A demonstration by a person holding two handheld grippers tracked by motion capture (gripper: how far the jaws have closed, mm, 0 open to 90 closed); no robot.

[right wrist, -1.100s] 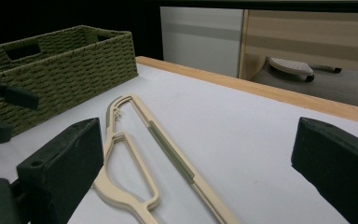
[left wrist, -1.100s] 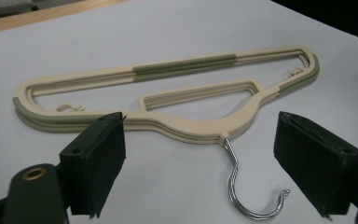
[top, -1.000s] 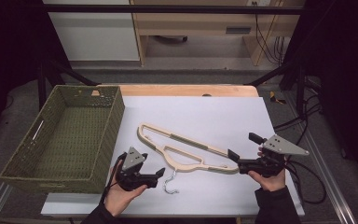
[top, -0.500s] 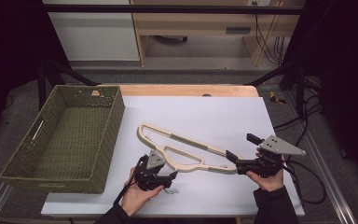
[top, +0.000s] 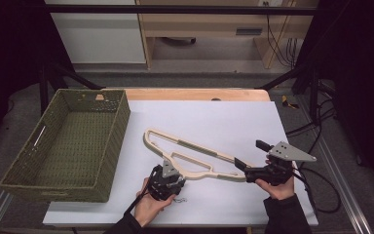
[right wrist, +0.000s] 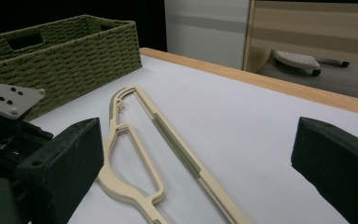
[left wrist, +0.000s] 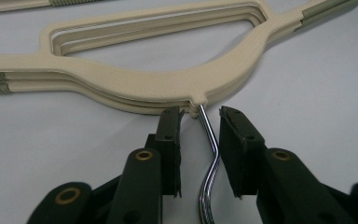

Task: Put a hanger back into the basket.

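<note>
A stack of cream hangers (top: 195, 155) with grey-green grip strips lies flat on the white table (top: 214, 122). In the left gripper view the stack (left wrist: 135, 86) lies just ahead of the jaws, and its chrome hook (left wrist: 209, 158) runs between them. My left gripper (left wrist: 200, 116) is open, its pads either side of the hook's stem without touching it. In the high view the left gripper (top: 170, 181) sits at the hangers' near edge. My right gripper (top: 250, 156) is wide open at the hangers' right end, and its view looks along the stack (right wrist: 135, 140).
A green woven basket (top: 63, 146) stands at the table's left, also seen as the basket (right wrist: 60, 46) in the right gripper view. A wooden strip (top: 195, 94) borders the table's far edge. Cables (top: 316, 190) trail off to the right.
My left gripper has moved right and forward to the hangers' hook, which now lies between its open jaws. The right gripper has hardly moved.
</note>
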